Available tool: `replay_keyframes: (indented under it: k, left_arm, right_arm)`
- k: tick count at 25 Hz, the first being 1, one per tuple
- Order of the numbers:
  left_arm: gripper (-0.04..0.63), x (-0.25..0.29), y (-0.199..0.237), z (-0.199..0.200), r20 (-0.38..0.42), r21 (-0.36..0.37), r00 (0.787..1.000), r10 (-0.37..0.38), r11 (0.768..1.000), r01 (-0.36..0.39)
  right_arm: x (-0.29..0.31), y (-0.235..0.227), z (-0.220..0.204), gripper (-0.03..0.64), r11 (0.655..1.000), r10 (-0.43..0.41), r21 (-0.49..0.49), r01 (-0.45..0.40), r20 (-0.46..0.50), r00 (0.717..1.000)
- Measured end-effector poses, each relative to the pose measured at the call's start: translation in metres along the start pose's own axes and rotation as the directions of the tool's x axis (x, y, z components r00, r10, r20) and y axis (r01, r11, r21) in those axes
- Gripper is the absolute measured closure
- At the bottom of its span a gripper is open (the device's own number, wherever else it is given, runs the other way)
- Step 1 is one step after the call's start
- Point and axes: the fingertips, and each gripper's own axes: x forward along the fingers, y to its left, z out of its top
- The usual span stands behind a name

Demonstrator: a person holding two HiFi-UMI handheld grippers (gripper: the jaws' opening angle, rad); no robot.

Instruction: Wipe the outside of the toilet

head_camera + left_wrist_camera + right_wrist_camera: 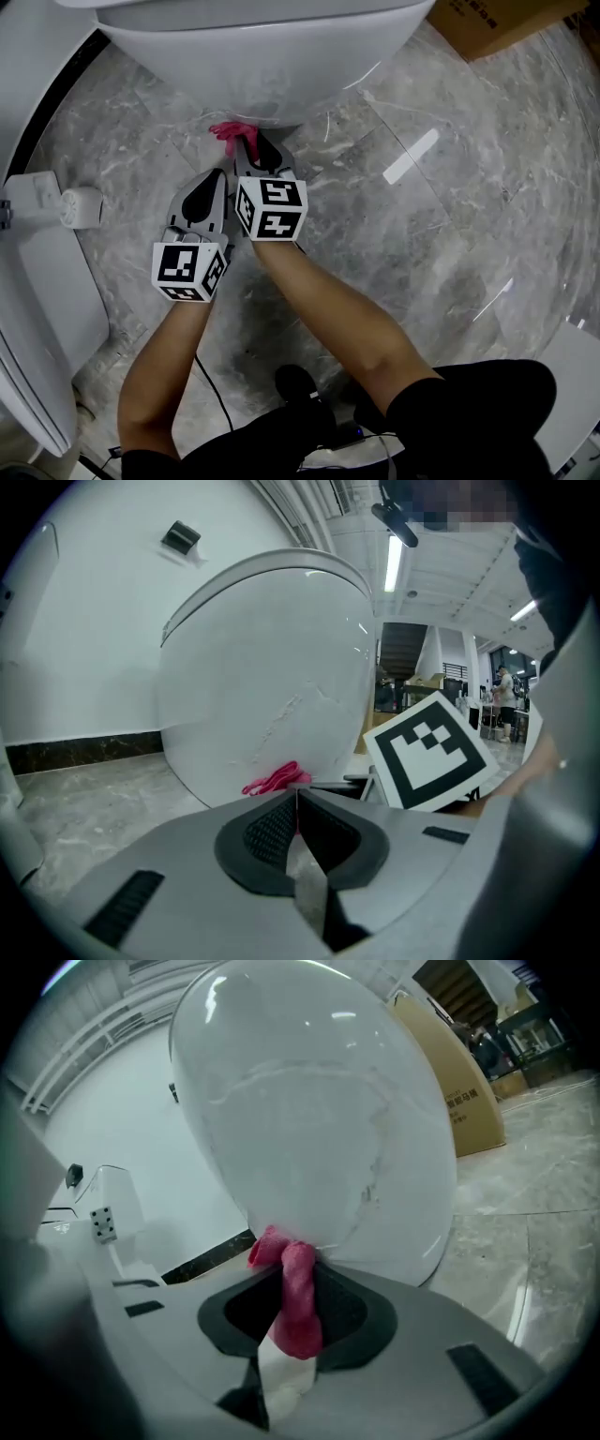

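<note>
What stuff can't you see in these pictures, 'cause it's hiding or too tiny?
- Head view: the top of the toilet is cut off by the picture's upper edge.
- Head view: the bowl's overhang hides where the pink cloth in the right tool meets it.
- Right gripper view: the print on the cardboard box is too small to read.
- Left gripper view: the right tool's marker cube hides the room behind it.

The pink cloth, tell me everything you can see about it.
The pink cloth is a small, soft, fuzzy-looking rag, bunched into a roll. The right gripper is shut on it, jaws pinching its middle. One end bulges beyond the tips and presses against the lower outside of the white toilet bowl; the other hangs back between the jaws. It sits low near the marble floor; whether it touches that, I cannot tell.
</note>
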Motion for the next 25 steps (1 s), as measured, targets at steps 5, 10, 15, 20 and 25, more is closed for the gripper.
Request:
replay_keyframes:
  k: [5,10,15,20,25]
  left_arm:
    - [0.581,0.006,0.004,0.004,0.007,0.002,1.0,-0.005,1.0,0.005]
    - [0.581,0.022,-0.008,0.004,0.005,-0.023,1.0,-0.029,0.999,0.029]
    - [0.581,0.046,-0.048,0.005,0.021,-0.019,0.993,-0.112,0.993,0.112]
    - [0.581,0.079,-0.097,0.006,0.023,-0.055,0.984,-0.179,0.982,0.18]
    - [0.581,0.112,-0.109,0.009,-0.004,-0.178,0.994,-0.107,0.979,0.104]
  right_arm:
    - [0.0,-0.007,-0.002,0.499,0.998,0.01,-0.066,-0.013,-0.038,0.999]
    - [-0.028,-0.054,0.009,0.497,0.997,0.006,-0.07,-0.009,-0.055,0.998]
    - [-0.036,-0.099,0.031,0.498,0.956,0.068,-0.278,-0.096,-0.108,0.992]
    - [-0.037,-0.123,0.044,0.499,0.941,0.045,-0.328,-0.081,-0.117,0.992]
    - [-0.026,-0.165,0.076,0.503,0.949,-0.029,-0.314,0.011,-0.053,0.998]
